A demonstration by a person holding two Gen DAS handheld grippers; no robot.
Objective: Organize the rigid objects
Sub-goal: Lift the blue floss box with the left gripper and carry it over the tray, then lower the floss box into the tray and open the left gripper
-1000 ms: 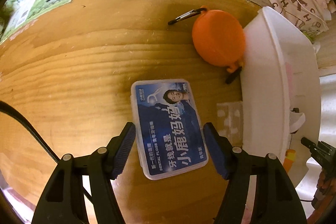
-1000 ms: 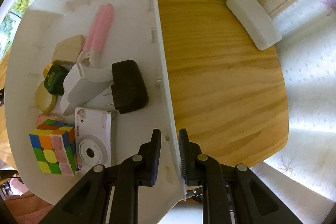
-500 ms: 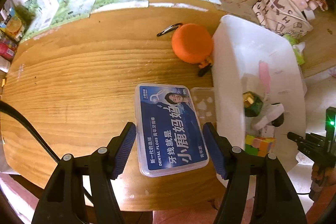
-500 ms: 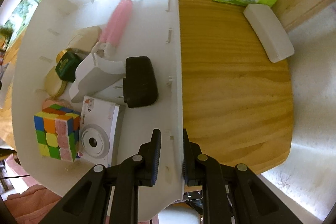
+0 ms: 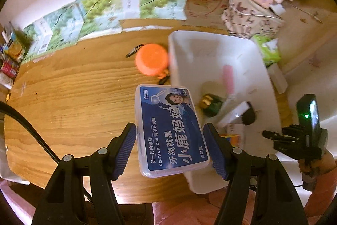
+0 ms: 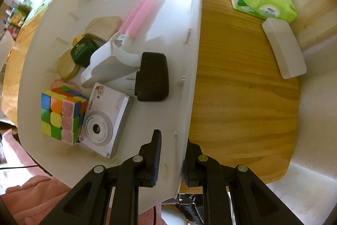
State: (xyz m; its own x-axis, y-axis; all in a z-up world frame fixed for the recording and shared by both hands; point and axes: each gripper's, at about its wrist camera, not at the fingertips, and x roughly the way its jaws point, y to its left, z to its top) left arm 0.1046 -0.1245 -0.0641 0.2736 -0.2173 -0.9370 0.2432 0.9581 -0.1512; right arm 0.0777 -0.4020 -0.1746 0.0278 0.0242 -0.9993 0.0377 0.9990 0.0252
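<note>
Mostly done — cube (image 6: 63,114), camera (image 6: 106,119) and charger (image 6: 152,77) already inside the bin (image 6: 193,39). Left gripper (image 5: 171,149) clamped on floss box (image 5: 171,130) over bin's near edge; right gripper (image 6: 170,158) pinching bin wall. Orange pouch (image 5: 151,59) left beside bin.

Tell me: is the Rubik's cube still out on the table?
No. The cube sits inside the white bin, beside the camera.

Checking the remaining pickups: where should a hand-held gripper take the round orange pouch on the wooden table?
Grip the round orange pouch across its rounded body, coming from above. It lies flat against the white plastic bin's wall, so set the fingers along that wall, not across it; the clip end looks too thin.
</note>
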